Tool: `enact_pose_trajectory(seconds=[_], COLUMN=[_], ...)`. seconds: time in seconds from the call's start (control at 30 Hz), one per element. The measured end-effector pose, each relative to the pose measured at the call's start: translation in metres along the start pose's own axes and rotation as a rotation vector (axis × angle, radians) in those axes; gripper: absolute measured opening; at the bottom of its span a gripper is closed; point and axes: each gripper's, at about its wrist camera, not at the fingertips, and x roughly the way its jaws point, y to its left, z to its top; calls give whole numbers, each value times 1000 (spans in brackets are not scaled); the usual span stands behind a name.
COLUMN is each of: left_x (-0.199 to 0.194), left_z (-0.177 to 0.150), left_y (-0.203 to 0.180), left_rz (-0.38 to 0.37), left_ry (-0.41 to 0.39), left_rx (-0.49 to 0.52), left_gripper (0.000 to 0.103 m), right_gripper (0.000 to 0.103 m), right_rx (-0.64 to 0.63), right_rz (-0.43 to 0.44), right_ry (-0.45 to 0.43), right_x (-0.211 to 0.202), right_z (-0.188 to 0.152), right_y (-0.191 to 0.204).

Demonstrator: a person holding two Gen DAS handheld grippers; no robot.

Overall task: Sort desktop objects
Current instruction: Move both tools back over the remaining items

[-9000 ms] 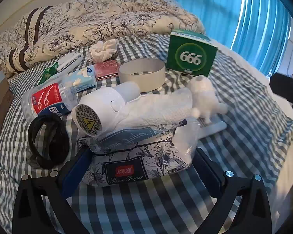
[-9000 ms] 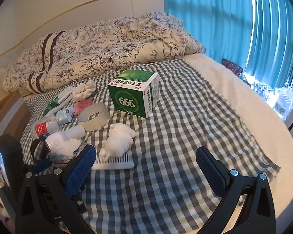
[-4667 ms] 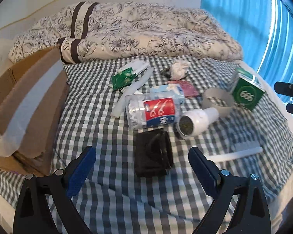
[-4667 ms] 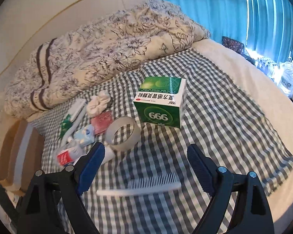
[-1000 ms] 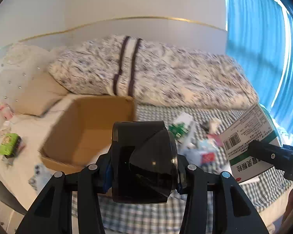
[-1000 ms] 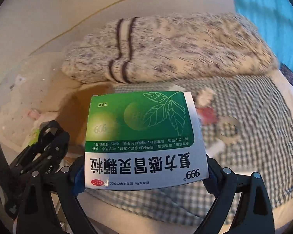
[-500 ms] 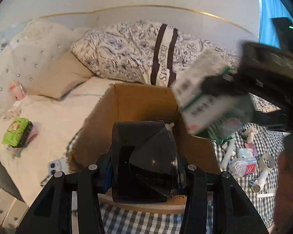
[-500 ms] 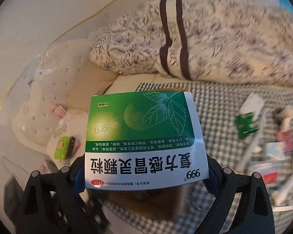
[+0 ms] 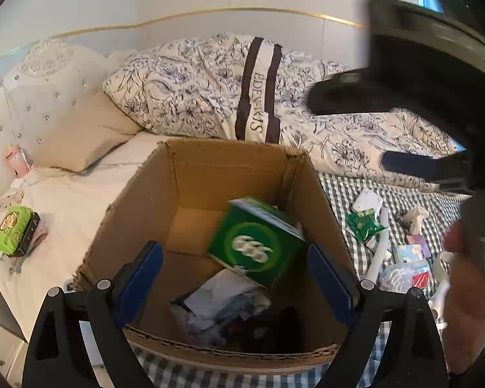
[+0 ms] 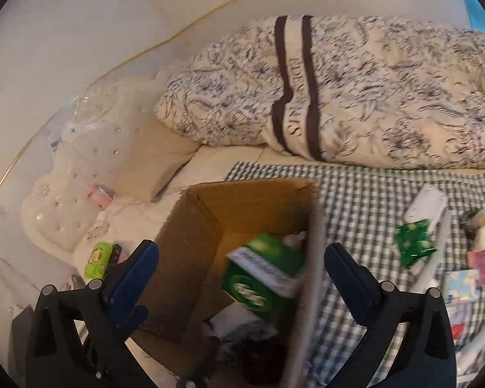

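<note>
An open cardboard box (image 9: 190,174) stands on the bed beneath both grippers. Inside it a green medicine box (image 9: 255,245) lies tilted and blurred, resting on a floral tissue pack (image 9: 223,294) beside a dark bundle (image 9: 262,329). My left gripper (image 9: 234,281) is open over the box's near edge, with nothing between its fingers. My right gripper (image 10: 241,278) is also open, directly above the green medicine box (image 10: 262,274) and the cardboard box (image 10: 190,245). The left wrist view shows the right gripper (image 9: 352,129) at the upper right with its jaws apart.
Small items lie on the checked cloth (image 10: 355,200) right of the box: a green packet (image 10: 414,242), a white tube (image 9: 380,249), a floss jar (image 9: 401,274). A floral duvet (image 9: 210,90) lies behind. A green pack (image 9: 13,229) sits on the sheet at left. A hand (image 9: 468,291) is at right.
Both grippers have opened over the cardboard box. The left let go of the dark bundle and the right let go of the green medicine box, which now lies in the box.
</note>
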Motion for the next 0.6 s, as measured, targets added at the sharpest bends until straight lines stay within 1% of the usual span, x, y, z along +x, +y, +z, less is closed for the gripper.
enact_pose_trajectory(seconds=[0.13,0.23,0.3,0.37,0.4,0.47,0.53,0.6], left_x=[-7,-11,-14,-15,-14,-11,-6,-1], left_z=[-3,-5,-8,-14,-17,-24,-31,-39], left_y=[-23,-44,-61,-82,-92,-112,-135,-156], left_rz=[-32,-63,-91,-130,-149,-185,-220,-245], left_ry=[-1,-5,-10,-4,7,34,61,93], left_rx=[6,21,28,43,52,73,103,128], left_gripper=[94,95,96,96,96,96,96,96], right_gripper=[103,103,103,103,103,103,103,103], right_rx=[1,45,96,179,220,317,397,434], right_rz=[-110,-215,-299,-386,-414,-446,-440,-432], right_ry=[-63,-95,-102,-109,-113,-108,-87,-75], right_x=[-42,-83,-109,-138,-150,-172,-186,-194], right_z=[-13,-30,-43,-58,-65,-81,-92,-103], right_y=[-42,-96,-135,-181,-199,-235,-261,-277])
